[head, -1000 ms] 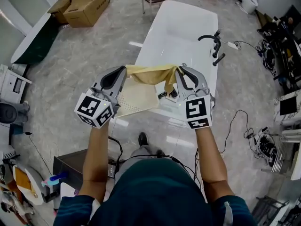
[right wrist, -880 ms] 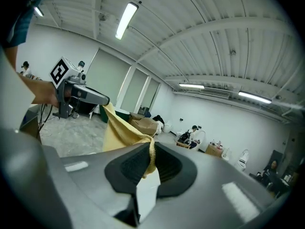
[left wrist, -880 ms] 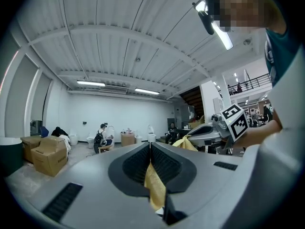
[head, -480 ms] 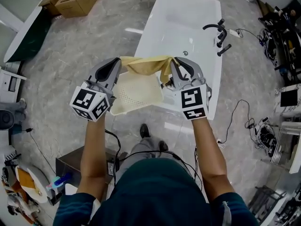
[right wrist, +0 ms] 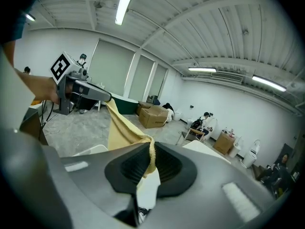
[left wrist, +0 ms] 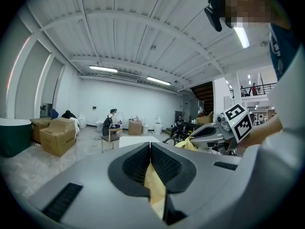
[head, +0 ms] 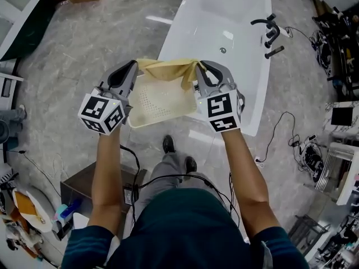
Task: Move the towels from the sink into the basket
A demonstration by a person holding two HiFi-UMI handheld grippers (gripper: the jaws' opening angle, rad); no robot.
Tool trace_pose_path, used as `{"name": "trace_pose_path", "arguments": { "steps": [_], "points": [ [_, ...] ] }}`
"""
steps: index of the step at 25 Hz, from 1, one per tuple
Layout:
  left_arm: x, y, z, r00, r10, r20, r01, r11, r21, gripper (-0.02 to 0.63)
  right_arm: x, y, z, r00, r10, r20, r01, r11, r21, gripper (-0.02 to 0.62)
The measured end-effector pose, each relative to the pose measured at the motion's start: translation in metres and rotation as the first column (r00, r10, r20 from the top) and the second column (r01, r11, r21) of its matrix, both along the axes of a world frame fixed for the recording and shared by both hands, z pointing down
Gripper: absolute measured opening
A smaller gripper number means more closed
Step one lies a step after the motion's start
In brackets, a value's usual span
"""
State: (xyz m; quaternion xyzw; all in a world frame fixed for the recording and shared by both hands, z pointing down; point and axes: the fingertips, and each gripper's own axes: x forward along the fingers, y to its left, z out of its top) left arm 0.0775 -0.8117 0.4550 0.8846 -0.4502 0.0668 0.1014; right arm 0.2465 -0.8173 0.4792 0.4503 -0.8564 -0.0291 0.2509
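Well, both tongs are clamped on one towel (head: 168, 69): the left gripper (head: 132, 67) pinches one corner, the right gripper (head: 199, 67) the other. Best lower them together and release only once the cloth sits inside the basket (head: 157, 104). Mustard-yellow and limp, it sags between them mid-frame above the basket, the white sink (head: 224, 15) beyond.
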Motion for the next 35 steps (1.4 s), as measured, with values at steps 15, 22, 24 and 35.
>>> {"name": "trace_pose_path", "arguments": {
  "steps": [15, 22, 24, 35],
  "points": [
    [-0.013, -0.013, 0.096, 0.999, -0.016, 0.028, 0.020, 0.990, -0.141, 0.011, -0.016, -0.015, 0.101, 0.999, -0.035, -0.040, 0.029, 0.991, -0.131, 0.038],
    [-0.016, -0.016, 0.142, 0.998, -0.021, 0.065, 0.034, 0.978, -0.205, 0.011, -0.023, -0.017, 0.145, 0.997, -0.058, -0.055, 0.046, 0.980, -0.191, 0.038],
    [-0.018, -0.015, 0.151, 0.997, -0.025, 0.074, 0.041, 0.974, -0.225, 0.011, -0.026, -0.015, 0.154, 0.996, -0.069, -0.061, 0.055, 0.977, -0.208, 0.038],
    [-0.028, -0.003, 0.206, 0.992, -0.014, 0.123, 0.051, 0.951, -0.305, 0.011, -0.035, 0.003, 0.208, 0.988, -0.099, -0.116, 0.060, 0.953, -0.296, 0.040]
  ]
}}
